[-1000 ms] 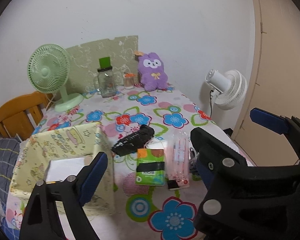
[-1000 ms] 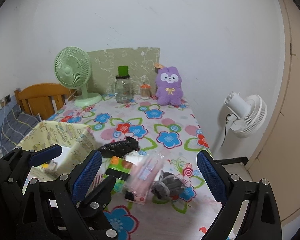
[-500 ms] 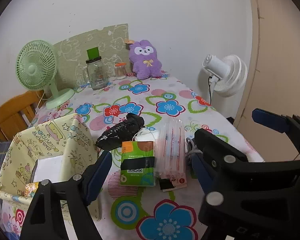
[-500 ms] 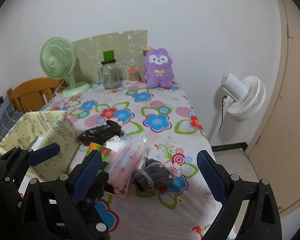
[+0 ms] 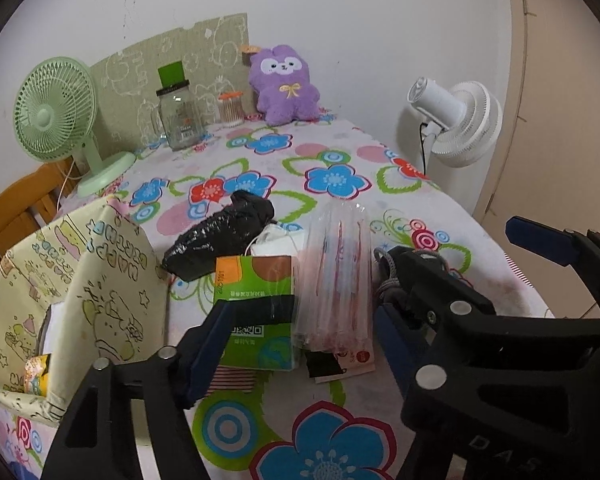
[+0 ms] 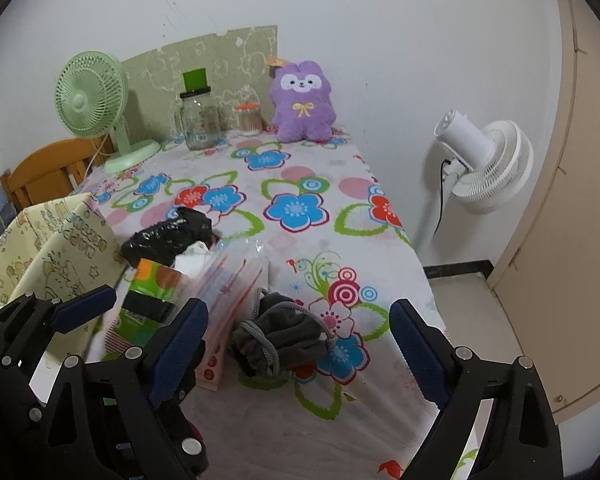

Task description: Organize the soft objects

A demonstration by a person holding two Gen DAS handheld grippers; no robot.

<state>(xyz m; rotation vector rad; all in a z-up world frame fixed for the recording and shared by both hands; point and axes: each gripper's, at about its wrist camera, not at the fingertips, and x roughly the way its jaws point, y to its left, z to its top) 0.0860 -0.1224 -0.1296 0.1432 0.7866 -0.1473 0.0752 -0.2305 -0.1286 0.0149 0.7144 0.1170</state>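
grey pouch (image 6: 278,336) | lying at 12 o'clock between your right gripper's (image 6: 298,354) wide jaws, long axis 9-to-3 | left gripper (image 5: 300,332) also gaping wide, farther

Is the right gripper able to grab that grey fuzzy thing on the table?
Probably yes. The right gripper is open, and the grey fuzzy thing lies between its fingers, with nothing on top. The clear plastic packet sits close beside it, so it might get nudged.

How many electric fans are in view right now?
2: a green desk fan at the table's far left corner, and a white pedestal fan on the floor right of the table. None seems hidden.
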